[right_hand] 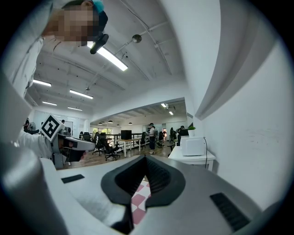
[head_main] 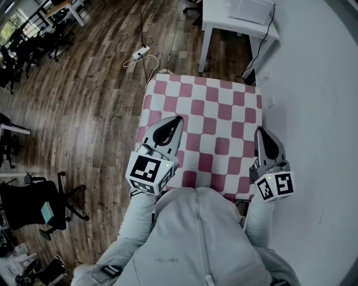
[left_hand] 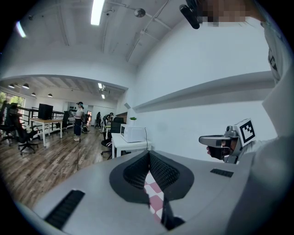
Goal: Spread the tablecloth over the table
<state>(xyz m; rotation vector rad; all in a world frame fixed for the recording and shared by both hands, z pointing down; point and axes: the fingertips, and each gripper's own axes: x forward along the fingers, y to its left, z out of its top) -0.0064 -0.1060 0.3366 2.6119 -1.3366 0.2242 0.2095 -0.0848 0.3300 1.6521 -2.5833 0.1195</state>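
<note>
- Head view, nearest: the person's grey hooded top [head_main: 196, 240] fills the bottom of the frame, with both arms stretched forward.
- The left gripper [head_main: 178, 119] hangs over the near left part of the tablecloth [head_main: 218, 117]. The right gripper [head_main: 261, 131] hangs over its near right edge, well apart from the left one.
- Left gripper view: the jaws of the left gripper [left_hand: 148, 153] are closed tip to tip with nothing between them. The checked tablecloth [left_hand: 154, 195] shows only through the gap below them. The right gripper [left_hand: 203, 139] is seen off to the side, level with it.
- Right gripper view: the jaws of the right gripper [right_hand: 145, 157] are likewise pressed together and empty, with the tablecloth [right_hand: 139, 195] visible beneath and the left gripper [right_hand: 89, 146] to the side.
- The red-and-white checked tablecloth lies flat over the small worktop and hides its top from the near edge to the far edge.
- Beyond the far edge stands a white desk [head_main: 235, 25] carrying a white box-shaped appliance [head_main: 250, 8], against the pale wall [head_main: 319, 111].
- On the wooden floor [head_main: 84, 100] lies a white power strip [head_main: 141, 53], and a black office chair [head_main: 33, 204] stands to the left.
- Farthest, standing people [left_hand: 79, 120] and more desks show in the open office.
</note>
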